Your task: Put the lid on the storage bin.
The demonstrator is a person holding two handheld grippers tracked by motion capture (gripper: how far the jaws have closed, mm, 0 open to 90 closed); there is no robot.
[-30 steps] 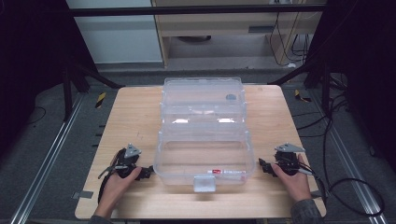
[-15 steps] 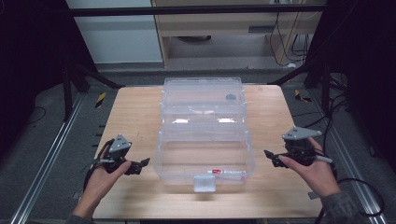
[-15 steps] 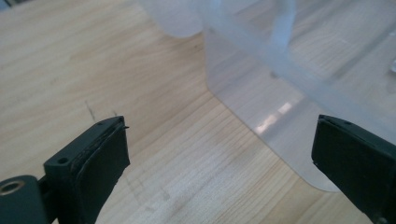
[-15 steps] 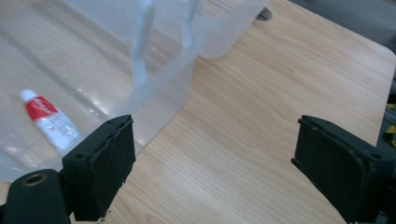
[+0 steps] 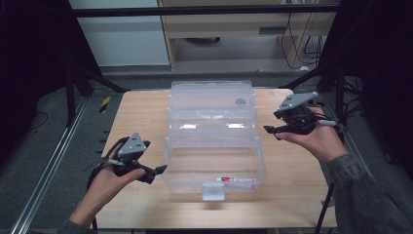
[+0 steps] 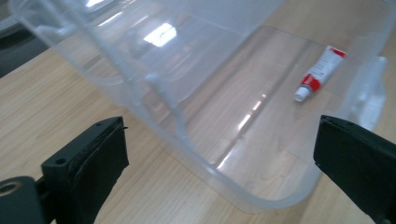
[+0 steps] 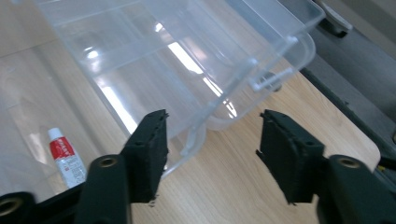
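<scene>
A clear plastic box (image 5: pixel 168 161) lies open on the wooden table, its lid (image 5: pixel 212 100) folded back on the far side. A small red-and-white tube (image 5: pixel 229 179) rests inside the box near the front latch, and it is also visible as the tube (image 6: pixel 317 72) and the tube (image 7: pixel 65 156). My left gripper (image 5: pixel 158 173) hovers left of the box, its jaws wide open around nothing (image 6: pixel 222 140). My right gripper (image 5: pixel 272 131) hangs raised at the box's right side. Its jaws have just been closing and now stand partly apart, with nothing between them (image 7: pixel 212 140).
The table's wooden top (image 5: pixel 141 112) extends on both sides of the box. A small grey round piece (image 5: pixel 240 102) shows at the lid's right part. Dark frame rails (image 5: pixel 73 97) flank the table, and cables (image 5: pixel 302 29) hang behind it.
Both hands have lifted off the table beside the box. The right one has gone higher and toward the far side. Its jaws are narrower than before.
</scene>
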